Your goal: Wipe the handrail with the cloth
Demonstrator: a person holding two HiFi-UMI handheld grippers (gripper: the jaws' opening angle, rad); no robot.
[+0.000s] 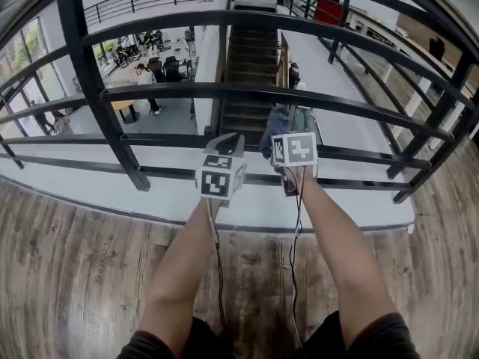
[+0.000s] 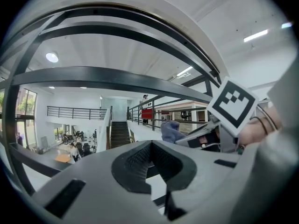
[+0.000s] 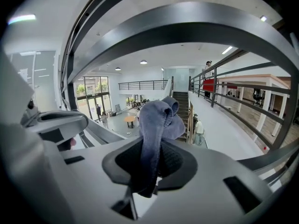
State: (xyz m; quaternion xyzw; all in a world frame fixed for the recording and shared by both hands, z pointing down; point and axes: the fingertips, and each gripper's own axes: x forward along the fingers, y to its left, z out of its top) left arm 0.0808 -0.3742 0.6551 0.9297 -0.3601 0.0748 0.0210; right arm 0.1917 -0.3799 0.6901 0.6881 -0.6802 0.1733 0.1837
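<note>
A black metal handrail [image 1: 299, 25] with several horizontal bars curves across the head view in front of me. My right gripper [image 1: 283, 137] is shut on a blue-grey cloth [image 1: 275, 122], which it holds by the lower bars, just under the middle one. In the right gripper view the cloth [image 3: 156, 125] bunches up out of the jaws of my right gripper [image 3: 154, 164], with the rail bars [image 3: 187, 29] arching above. My left gripper [image 1: 227, 142] sits just left of it, shut and empty. The left gripper view shows the left gripper [image 2: 152, 164], the bars [image 2: 117, 78] overhead and the cloth [image 2: 172, 130] to the right.
A thick upright post [image 1: 97, 88] stands at the left and another [image 1: 434, 118] at the right. Beyond the rail are a staircase [image 1: 243, 73] and a lower hall with people and desks [image 1: 150, 66]. Wooden flooring [image 1: 75, 275] lies under me.
</note>
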